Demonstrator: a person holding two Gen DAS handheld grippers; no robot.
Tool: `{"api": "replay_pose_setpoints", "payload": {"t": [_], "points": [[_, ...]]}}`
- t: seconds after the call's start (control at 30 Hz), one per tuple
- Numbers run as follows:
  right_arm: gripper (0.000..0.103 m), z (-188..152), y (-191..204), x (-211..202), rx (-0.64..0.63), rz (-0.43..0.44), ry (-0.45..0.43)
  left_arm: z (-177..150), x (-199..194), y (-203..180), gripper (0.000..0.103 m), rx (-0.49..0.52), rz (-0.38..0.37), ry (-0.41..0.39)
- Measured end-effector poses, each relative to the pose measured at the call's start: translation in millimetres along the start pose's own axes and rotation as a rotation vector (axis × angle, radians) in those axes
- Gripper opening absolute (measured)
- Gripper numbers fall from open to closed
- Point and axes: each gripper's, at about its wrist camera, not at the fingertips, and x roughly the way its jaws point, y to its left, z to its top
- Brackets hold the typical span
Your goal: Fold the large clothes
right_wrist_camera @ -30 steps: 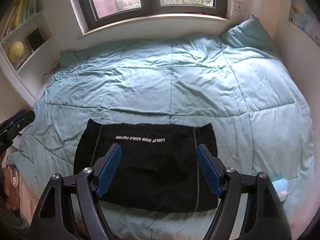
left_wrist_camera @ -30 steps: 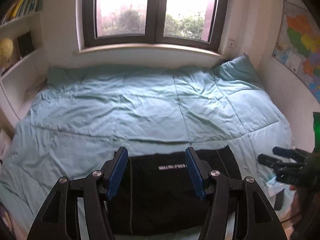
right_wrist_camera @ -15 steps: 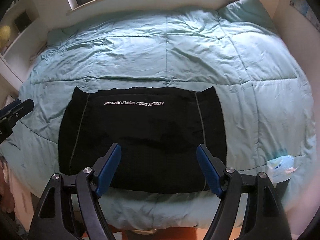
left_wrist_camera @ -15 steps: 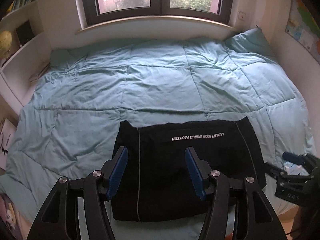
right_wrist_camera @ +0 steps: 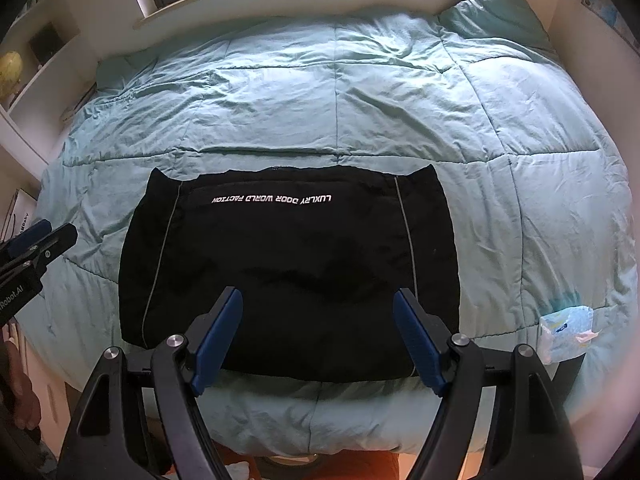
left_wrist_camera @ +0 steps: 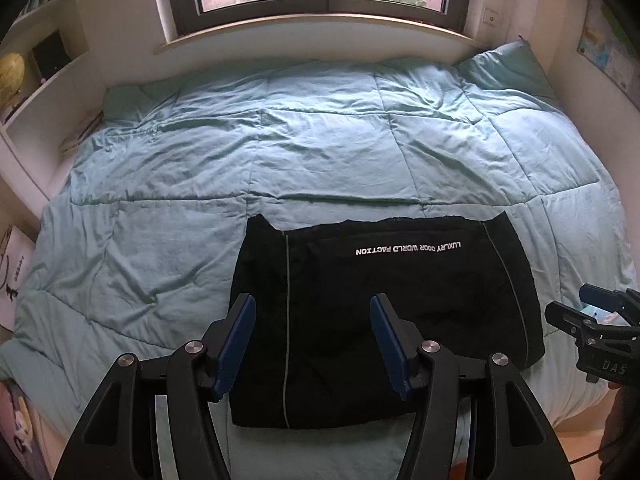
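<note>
Black garment (right_wrist_camera: 288,256) folded flat near the bed's (right_wrist_camera: 340,92) front edge. Left tongs (left_wrist_camera: 312,312) and right tongs (right_wrist_camera: 318,304) above it, both wide, holding nothing.

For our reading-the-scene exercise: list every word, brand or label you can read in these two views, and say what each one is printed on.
"LUXLRY DOOR WORLD FACTION": white print, upside down, on the black garment.
"DAS": on the right gripper body, left wrist view.
"Robot.AI", start cut off: on the left gripper body, right wrist view.
Wall map, blue packet, poster: too small or blurred.
</note>
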Motion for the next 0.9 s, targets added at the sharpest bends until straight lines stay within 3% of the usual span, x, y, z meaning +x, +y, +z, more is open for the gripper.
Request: {"api": "replay_pose_setpoints", "payload": {"t": [0.9], "points": [[0.08,8.2,-1.4,9.3,0.013,0.016,0.019,6.4,6.9,-2.9,0.061,0.022,0.034,0.011]]}}
